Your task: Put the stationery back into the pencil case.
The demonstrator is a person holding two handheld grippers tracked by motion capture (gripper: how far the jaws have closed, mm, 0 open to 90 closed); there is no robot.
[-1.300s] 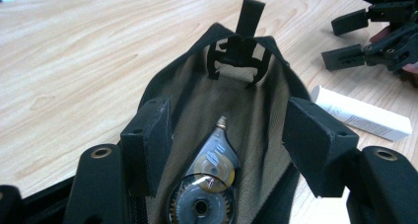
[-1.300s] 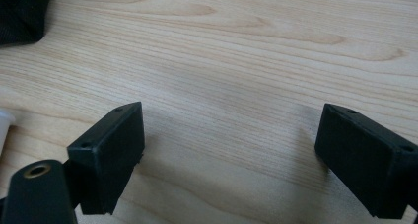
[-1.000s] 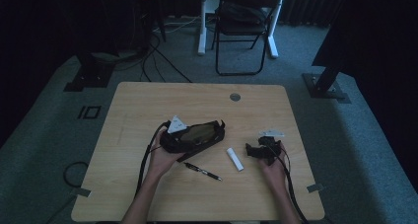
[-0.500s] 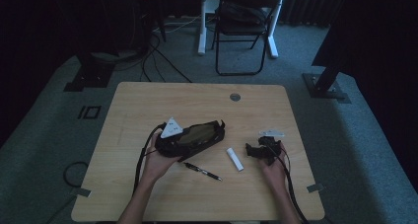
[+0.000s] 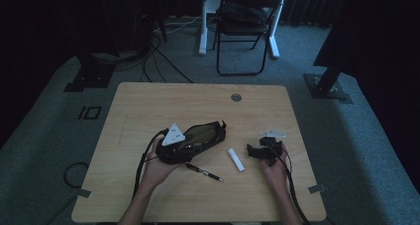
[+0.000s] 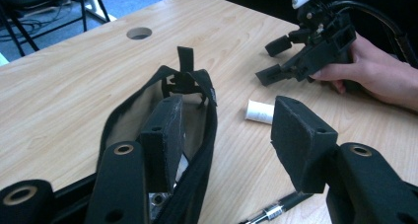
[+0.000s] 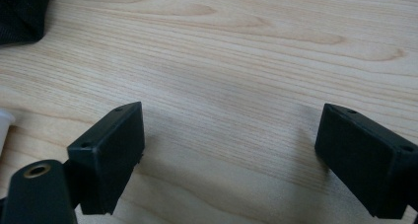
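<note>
A black zip pouch (image 5: 207, 134) lies open at mid-table, its pale lining (image 6: 129, 116) facing up. My left gripper (image 5: 190, 143) reaches into it from the left. One jaw is inside the pouch and the other outside, with the pouch's near wall (image 6: 209, 135) between them. The jaws (image 6: 229, 115) have just been closing, but a gap still separates the outer jaw from the wall. A black pen (image 5: 204, 172) and a white tube (image 5: 236, 159) lie just in front. My right gripper (image 5: 252, 150) rests open on the wood at the right, with nothing between its jaws (image 7: 229, 130).
The wooden table (image 5: 198, 101) has a round cable hole (image 5: 236, 97) near its far edge. The white tube (image 6: 259, 110) lies between the pouch and the right gripper (image 6: 273, 61). A folding chair (image 5: 245, 17) and cables stand on the floor beyond.
My left hand and its gripper have shifted slightly toward the near left at the pouch's mouth. The right hand has not moved.
</note>
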